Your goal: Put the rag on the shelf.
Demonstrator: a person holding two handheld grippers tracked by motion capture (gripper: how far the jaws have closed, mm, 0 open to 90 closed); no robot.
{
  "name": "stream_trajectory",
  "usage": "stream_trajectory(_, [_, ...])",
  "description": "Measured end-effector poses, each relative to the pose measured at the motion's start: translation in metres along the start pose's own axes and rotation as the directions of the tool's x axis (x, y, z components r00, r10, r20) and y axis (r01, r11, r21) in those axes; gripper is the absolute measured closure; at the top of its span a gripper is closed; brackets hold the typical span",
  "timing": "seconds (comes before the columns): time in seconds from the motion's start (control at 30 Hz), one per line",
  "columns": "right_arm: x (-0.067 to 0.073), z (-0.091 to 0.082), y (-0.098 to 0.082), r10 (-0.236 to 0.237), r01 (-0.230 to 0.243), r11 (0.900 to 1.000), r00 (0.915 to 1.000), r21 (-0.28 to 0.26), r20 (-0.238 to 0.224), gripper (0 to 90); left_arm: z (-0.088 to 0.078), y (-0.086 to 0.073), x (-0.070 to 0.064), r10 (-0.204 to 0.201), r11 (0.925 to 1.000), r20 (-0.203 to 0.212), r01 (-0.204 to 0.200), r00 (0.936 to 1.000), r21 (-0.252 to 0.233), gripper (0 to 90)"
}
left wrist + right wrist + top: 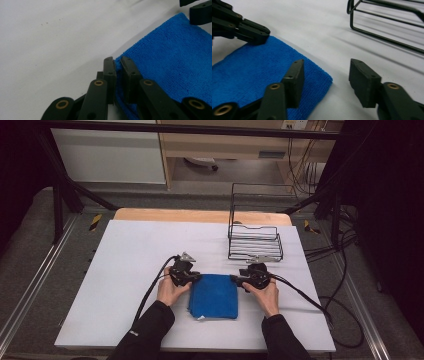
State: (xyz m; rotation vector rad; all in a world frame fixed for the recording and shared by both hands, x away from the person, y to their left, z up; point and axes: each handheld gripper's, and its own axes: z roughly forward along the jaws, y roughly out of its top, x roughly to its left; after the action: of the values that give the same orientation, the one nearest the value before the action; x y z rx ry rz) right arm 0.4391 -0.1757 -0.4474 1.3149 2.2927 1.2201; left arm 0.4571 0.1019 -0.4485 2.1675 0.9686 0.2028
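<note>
Pinching the blue cloth's far left corner, left tongs anchor it on the bench while right tongs straddle the right corner, jaws apart, likely for a fold.

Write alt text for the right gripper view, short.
The right gripper has its two black jaws apart around the near corner of a folded blue towel on a white table, one jaw over the cloth and the other over bare table. The left gripper grips the towel's far corner, and a black wire rack stands at upper right.
</note>
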Motion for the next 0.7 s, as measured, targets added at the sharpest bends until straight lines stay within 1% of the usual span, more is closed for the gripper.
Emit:
stream_trajectory(0.1, [-0.0009,0.0035,-0.0011,0.003,-0.003,1.0,0.9999,0.022,0.012,54.9,0.0,-0.0003,0.0013,-0.01,1.0,0.007,0.01,0.9999,-0.001,82.3])
stream_trajectory(0.2, [-0.001,0.0062,-0.0024,0.009,-0.01,0.999,0.9999,0.041,0.005,59.0,0.0002,-0.0002,0.0013,-0.008,1.0,0.006,0.008,0.9999,-0.002,82.3])
stream_trajectory(0.37, [0.0006,0.0071,-0.0036,0.028,-0.027,0.998,0.9994,0.056,-0.019,67.3,0.0001,-0.0003,0.0014,-0.009,1.0,0.008,0.009,0.9999,-0.001,82.3])
stream_trajectory(0.53, [0.0018,0.0072,-0.0039,0.053,-0.05,0.996,0.9977,0.073,-0.042,78.8,0.0001,-0.0007,0.0018,-0.002,1.0,0.011,0.002,0.9999,-0.005,82.4])
stream_trajectory(0.6, [0.0018,0.0068,-0.0035,0.063,-0.059,0.995,0.9969,0.076,-0.047,82.3,0.0001,-0.0014,0.0021,-0.001,0.9999,0.015,0.001,0.9999,-0.014,82.6])
stream_trajectory(0.7, [0.0014,0.0058,-0.0028,0.071,-0.067,0.994,0.996,0.081,-0.053,84.8,-0.0006,-0.0026,0.0038,-0.011,0.9997,0.027,0.011,0.9996,-0.021,83.7])
